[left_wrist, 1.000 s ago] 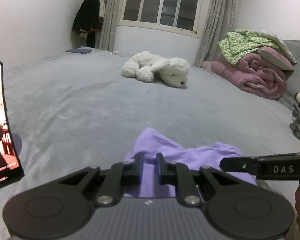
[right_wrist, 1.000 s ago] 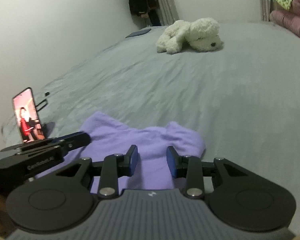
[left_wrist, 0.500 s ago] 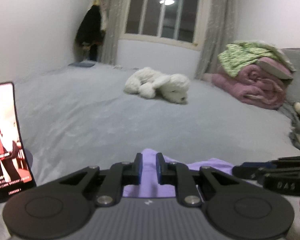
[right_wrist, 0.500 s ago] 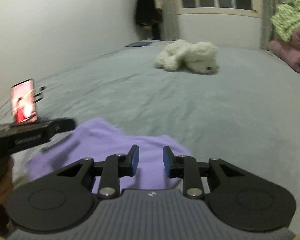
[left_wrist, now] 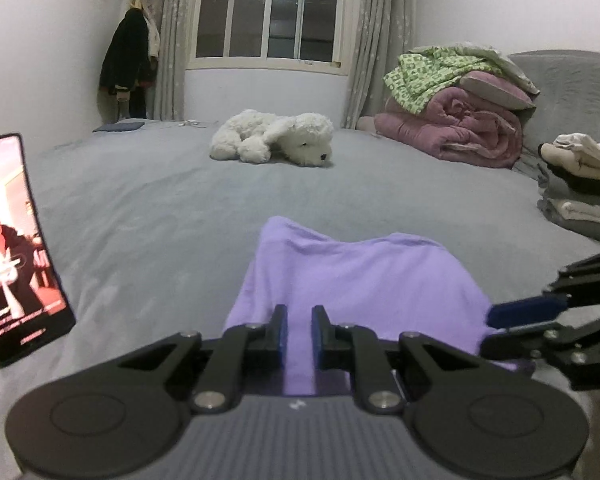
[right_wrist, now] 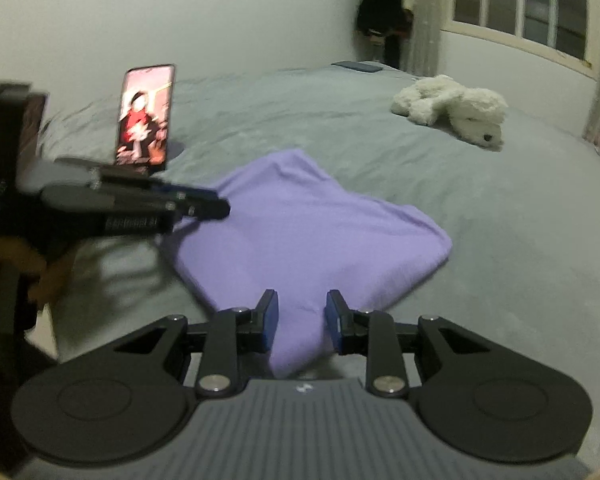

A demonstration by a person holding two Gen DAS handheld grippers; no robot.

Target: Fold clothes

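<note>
Shirt: the purple shirt (right_wrist: 308, 224) lies on the grey bed (right_wrist: 480, 216), doubled over, its near edge between both tools.
Left gripper (left_wrist: 299, 330): low at the near-left edge, fingers narrow — cloth shows in the gap, grip unclear.
Right gripper (right_wrist: 302, 322): low at the near-right corner, half open, straddling cloth.
Doing it well: keep both level — pinch matching corners, move together.

Dim indoor light, cool cast. Ceiling lamp reflected as glare in the dark window (left_wrist: 274, 12) pane. Lit phone screen (left_wrist: 14, 248) left of window glows brightly. Fisheye bends walls, black vignette at corners. Right wrist view motion-blurred and soft; left wrist view sharper, noisy.
</note>
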